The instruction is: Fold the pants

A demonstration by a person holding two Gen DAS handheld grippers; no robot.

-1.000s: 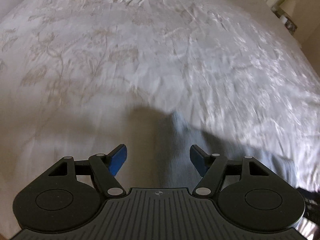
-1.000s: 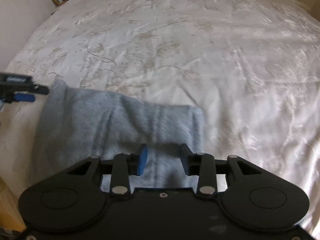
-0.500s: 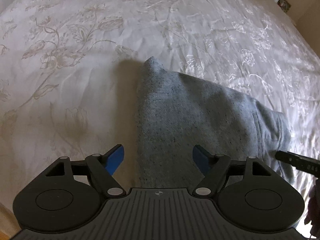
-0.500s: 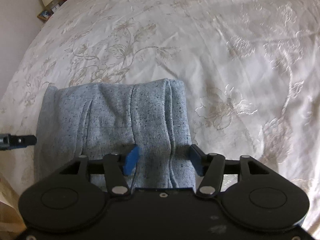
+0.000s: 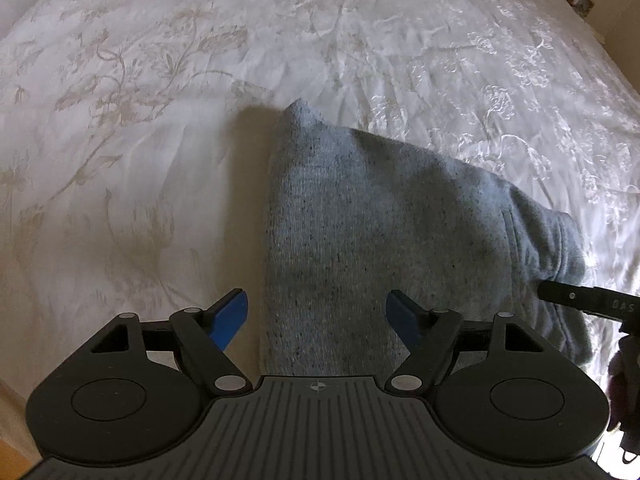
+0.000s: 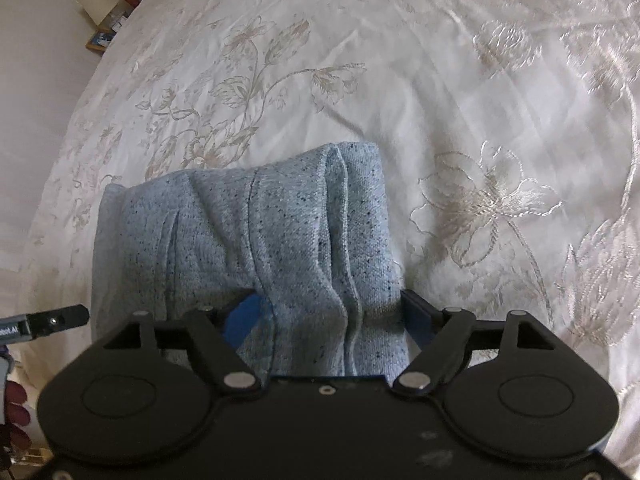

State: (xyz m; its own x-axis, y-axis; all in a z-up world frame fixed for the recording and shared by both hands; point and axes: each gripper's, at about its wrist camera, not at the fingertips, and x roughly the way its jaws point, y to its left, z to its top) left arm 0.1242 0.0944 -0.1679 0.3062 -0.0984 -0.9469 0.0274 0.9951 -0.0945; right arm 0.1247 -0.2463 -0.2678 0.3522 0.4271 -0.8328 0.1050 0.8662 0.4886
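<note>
We are looking down at a pair of grey-blue speckled knit pants (image 6: 280, 236), folded into a compact bundle and lying on a bed covered by a white bedspread (image 6: 460, 92) with a woven pattern of flowers and vines. In the right wrist view, seams and soft ridges are running along the cloth toward the camera, and the far edge of the bundle is ending in a fairly straight fold. In the left wrist view the same pants (image 5: 380, 216) are showing a smoother face, rising to a small peak at the far corner and casting a shadow on the spread beside them.

We are holding the right gripper (image 6: 326, 310) low over the near end of the bundle. Its jaws have just been opening and are standing wide, one blue finger (image 6: 246, 316) on each side of a raised fold of cloth. The fabric is sitting between them, and they seem to be released rather than pinching, though the cloth is hiding the inner faces.

We are holding the left gripper (image 5: 318, 316) over the other end of the pants, its jaws spread wide too. One blue finger is hanging over bare bedspread just beside the edge of the cloth, the other over the cloth itself, grasping nothing.

A small shelf with objects (image 6: 112, 20) is sitting beyond the far corner of the bed.
</note>
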